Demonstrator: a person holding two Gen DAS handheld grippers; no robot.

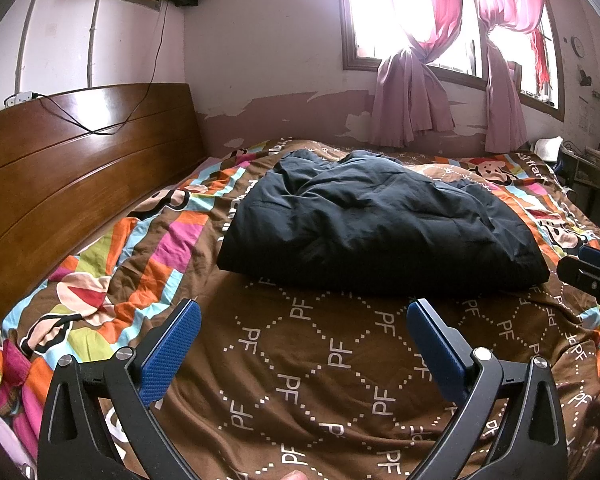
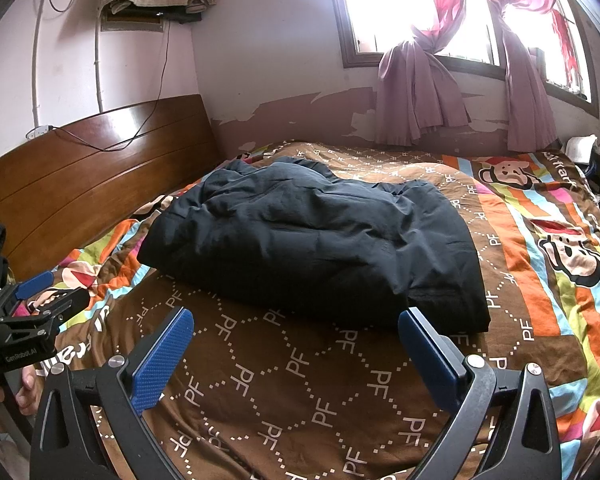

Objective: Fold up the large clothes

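A big dark coat (image 1: pixel 376 220) lies bunched and folded over in the middle of the bed (image 1: pixel 320 360), on a brown blanket (image 2: pixel 300 380) with bright stripes and cartoon faces. The left gripper (image 1: pixel 304 320) hangs over the near edge of the bed, its blue fingers (image 1: pixel 172 352) wide apart, holding nothing. The right gripper (image 2: pixel 296 324) is beside it, also wide open and holding nothing, just in front of the coat's near edge. A wooden headboard (image 1: pixel 80 168) stands at the left side. Pink curtains (image 2: pixel 420 92) hang at the bright window (image 2: pixel 380 8).
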